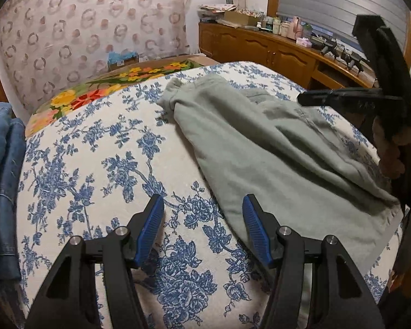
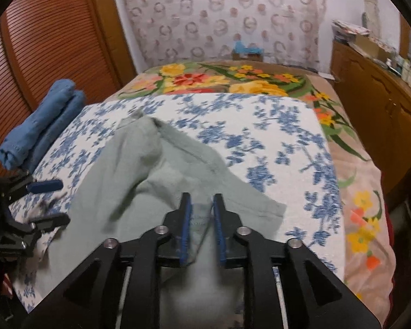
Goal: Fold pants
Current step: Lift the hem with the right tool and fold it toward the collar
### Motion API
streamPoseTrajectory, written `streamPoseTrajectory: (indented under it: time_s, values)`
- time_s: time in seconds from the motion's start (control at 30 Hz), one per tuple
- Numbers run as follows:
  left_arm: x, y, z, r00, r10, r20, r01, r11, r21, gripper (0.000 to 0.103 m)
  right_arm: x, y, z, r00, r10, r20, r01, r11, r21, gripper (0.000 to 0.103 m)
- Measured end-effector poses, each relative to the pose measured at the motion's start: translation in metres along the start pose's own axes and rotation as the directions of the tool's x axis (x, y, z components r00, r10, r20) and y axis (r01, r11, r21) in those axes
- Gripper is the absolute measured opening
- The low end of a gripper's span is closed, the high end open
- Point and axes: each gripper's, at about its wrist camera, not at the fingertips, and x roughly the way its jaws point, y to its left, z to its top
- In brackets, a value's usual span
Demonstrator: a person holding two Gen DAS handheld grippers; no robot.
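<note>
Grey-green pants (image 1: 274,142) lie on the blue-flowered bedspread (image 1: 101,148), folded lengthwise, one end toward the pillows. My left gripper (image 1: 202,213) is open and empty, hovering over the bedspread just left of the pants' near edge; it also shows in the right wrist view (image 2: 49,203). My right gripper (image 2: 201,205) has its jaws nearly closed with a small gap, above the pants (image 2: 150,170); a pale fabric bit or tag lies between the pads, and grip is unclear. The right gripper's body shows in the left wrist view (image 1: 380,93), held by a hand.
Folded blue jeans (image 2: 41,126) lie at the bed's left edge, also in the left wrist view (image 1: 2,181). A floral blanket (image 2: 227,79) covers the bed's far end. A wooden cabinet (image 1: 274,52) with clutter stands on the right, a slatted wooden door (image 2: 46,38) on the left.
</note>
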Motion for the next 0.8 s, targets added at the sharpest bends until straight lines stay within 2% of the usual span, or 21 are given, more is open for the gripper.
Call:
streamPoseTrajectory:
  time_s: [0.13, 0.33, 0.53, 0.57, 0.63, 0.73, 0.8]
  values:
    - [0.001, -0.002, -0.001, 1.0, -0.005, -0.009, 0.005, 1.0, 0.0, 0.06, -0.007, -0.013, -0.005, 1.0, 0.004, 0.004, -0.005, 0.999, 0.04, 0.027]
    - [0.001, -0.003, 0.0, 1.0, -0.011, -0.011, 0.011, 1.0, -0.007, 0.06, 0.0, -0.011, -0.012, 0.999, 0.029, -0.045, -0.027, 0.998, 0.054, 0.028]
    - [0.002, -0.002, 0.001, 1.0, -0.011, -0.011, 0.011, 1.0, -0.006, 0.06, 0.012, -0.005, -0.011, 0.998, 0.006, -0.069, -0.003, 0.999, 0.038, 0.028]
    - [0.002, -0.002, 0.0, 1.0, -0.011, -0.011, 0.011, 1.0, -0.006, 0.06, 0.012, -0.005, -0.01, 0.998, 0.001, -0.069, 0.001, 1.0, 0.03, 0.027]
    - [0.002, -0.002, 0.0, 1.0, -0.011, -0.011, 0.011, 1.0, -0.007, 0.06, 0.012, -0.002, -0.009, 0.998, 0.008, -0.065, -0.007, 1.0, 0.008, 0.01]
    - [0.002, -0.002, 0.0, 1.0, -0.011, -0.011, 0.011, 1.0, -0.006, 0.06, 0.005, 0.001, -0.006, 0.999, 0.012, -0.032, -0.013, 1.0, -0.022, 0.003]
    - [0.002, -0.002, 0.0, 1.0, -0.01, -0.011, 0.01, 1.0, -0.006, 0.06, -0.001, 0.001, -0.002, 1.0, 0.0, -0.001, 0.0, 0.999, -0.033, 0.003]
